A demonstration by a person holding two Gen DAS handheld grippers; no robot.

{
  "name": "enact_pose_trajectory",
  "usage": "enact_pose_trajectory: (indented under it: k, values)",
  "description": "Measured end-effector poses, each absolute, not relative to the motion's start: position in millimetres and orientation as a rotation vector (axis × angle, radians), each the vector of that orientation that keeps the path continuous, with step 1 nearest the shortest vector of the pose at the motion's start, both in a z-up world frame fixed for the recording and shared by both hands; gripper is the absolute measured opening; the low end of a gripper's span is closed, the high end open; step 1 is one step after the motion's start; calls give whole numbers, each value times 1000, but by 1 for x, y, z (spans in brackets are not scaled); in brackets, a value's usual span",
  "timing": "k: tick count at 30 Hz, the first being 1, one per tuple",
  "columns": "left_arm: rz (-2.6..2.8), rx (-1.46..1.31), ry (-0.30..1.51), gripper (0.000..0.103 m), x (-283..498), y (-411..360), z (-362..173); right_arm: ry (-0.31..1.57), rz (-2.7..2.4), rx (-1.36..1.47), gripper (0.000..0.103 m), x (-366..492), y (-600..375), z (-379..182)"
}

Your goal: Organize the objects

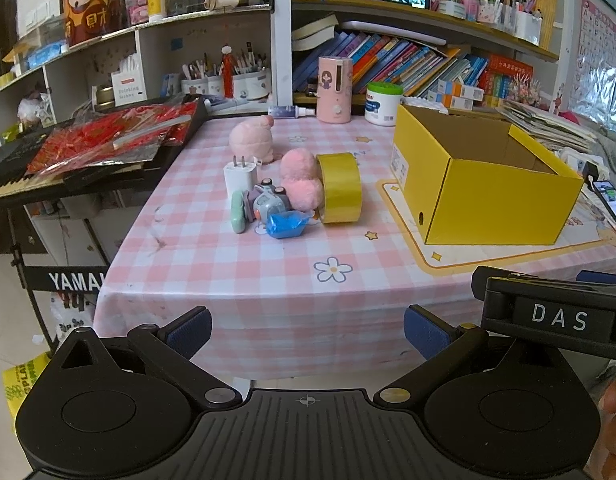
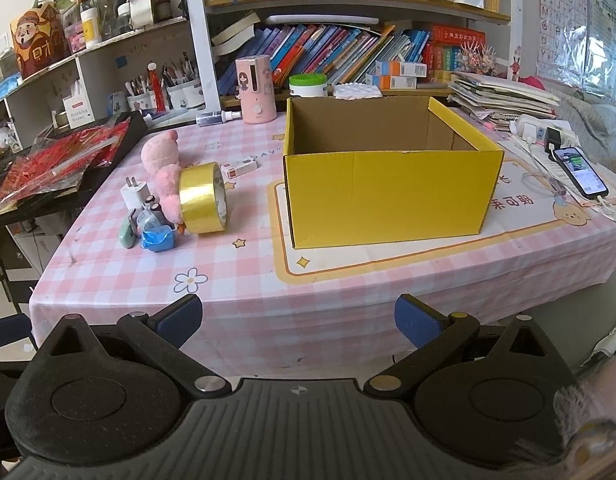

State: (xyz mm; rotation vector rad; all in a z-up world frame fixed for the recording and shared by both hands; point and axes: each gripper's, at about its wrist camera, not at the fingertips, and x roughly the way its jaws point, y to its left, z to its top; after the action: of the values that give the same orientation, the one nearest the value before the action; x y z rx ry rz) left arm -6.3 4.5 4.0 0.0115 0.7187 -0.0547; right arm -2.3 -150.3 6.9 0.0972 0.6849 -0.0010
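An open yellow box stands empty on the pink checked table. To its left lies a cluster: a roll of gold tape on edge, a pink plush toy, a white charger plug, a small grey toy, a green oval piece and a blue wrapped piece. My left gripper and my right gripper are both open and hold nothing, off the table's front edge.
A pink dispenser, a green-lidded jar and a spray bottle stand at the back. A small white box lies behind the tape. A phone lies at the right edge. A keyboard with red packets adjoins the left.
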Motion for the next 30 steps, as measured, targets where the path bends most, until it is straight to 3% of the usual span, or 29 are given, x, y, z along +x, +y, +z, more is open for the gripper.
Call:
enact_pose_trajectory:
  k: [30]
  values:
    - [12, -28, 759, 103, -3, 13, -6, 729, 69, 87, 103, 11, -144, -3]
